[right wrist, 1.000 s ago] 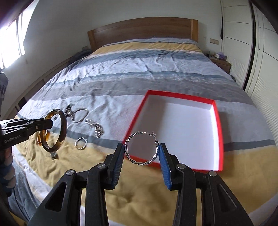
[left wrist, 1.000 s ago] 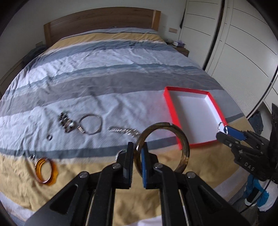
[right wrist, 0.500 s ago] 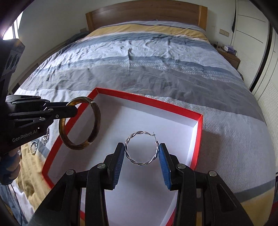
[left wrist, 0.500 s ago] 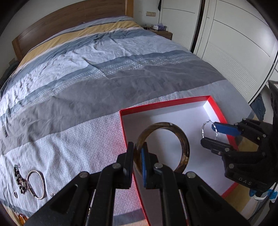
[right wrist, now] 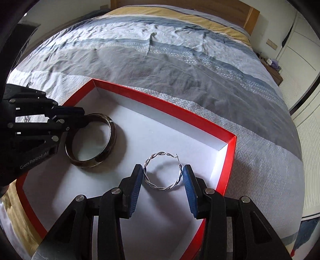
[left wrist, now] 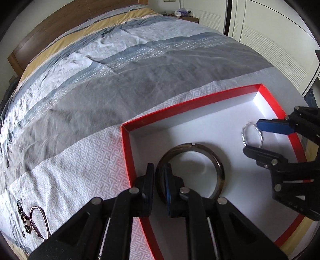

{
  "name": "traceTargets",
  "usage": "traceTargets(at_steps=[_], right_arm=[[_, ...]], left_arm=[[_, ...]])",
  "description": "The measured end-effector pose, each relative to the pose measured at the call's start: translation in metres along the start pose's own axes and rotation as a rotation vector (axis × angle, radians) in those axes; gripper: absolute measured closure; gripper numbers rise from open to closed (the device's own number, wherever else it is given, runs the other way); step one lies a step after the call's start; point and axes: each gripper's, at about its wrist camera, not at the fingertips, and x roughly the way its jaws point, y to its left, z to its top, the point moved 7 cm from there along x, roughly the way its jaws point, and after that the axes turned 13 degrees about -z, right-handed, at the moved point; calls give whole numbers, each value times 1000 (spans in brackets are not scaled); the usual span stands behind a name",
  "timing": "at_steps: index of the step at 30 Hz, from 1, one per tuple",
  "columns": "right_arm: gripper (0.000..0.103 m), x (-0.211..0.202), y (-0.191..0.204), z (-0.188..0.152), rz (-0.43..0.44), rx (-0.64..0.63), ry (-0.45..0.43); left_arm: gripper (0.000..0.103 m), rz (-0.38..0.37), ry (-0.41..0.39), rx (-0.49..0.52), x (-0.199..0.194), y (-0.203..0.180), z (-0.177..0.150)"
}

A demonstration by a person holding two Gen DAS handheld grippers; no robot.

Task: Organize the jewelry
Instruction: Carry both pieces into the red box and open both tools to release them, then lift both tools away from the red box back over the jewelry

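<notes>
A shallow red box with a white inside (left wrist: 180, 105) (right wrist: 160, 105) lies on the bed. My left gripper (left wrist: 159, 176) is shut on a dark tortoiseshell bangle (left wrist: 219, 170) and holds it low inside the box, at or just above the floor; the bangle also shows in the right wrist view (right wrist: 112, 138). My right gripper (right wrist: 163, 176) is shut on a twisted silver hoop earring (right wrist: 147, 176), held low over the box floor near its right wall. The hoop (left wrist: 244, 136) and right gripper (left wrist: 253, 138) also show in the left wrist view.
Other jewelry lies on the striped bedcover at the far left: a silver bangle (left wrist: 40, 222) and a dark beaded piece (left wrist: 22, 212). The wooden headboard (right wrist: 248, 14) is at the far end. White wardrobe doors (left wrist: 270, 40) stand to the right of the bed.
Both grippers have swung from above the bed's near edge to over the box and come down into it. The bangle and the hoop now sit close to the box floor.
</notes>
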Motion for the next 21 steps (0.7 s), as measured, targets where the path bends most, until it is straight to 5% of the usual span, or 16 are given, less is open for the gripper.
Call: traceTargets(at_steps=[3,8,15,21], right_arm=[[49,-6,-2,0,-33,-20,-7],[48,-35,-19,-4,-60,25,-34],[48,-113,-31,-28,-75,106,-75],[48,-200,-7,-48,-33,162,-153]], left_arm=[[92,-37,-15,-25,-5,3,2],[92,-80,-53,-37,-29,1,-2],[92,-117,-187,-87,-121,17,-24],[91,6,-245,-83,-234,78,-76]])
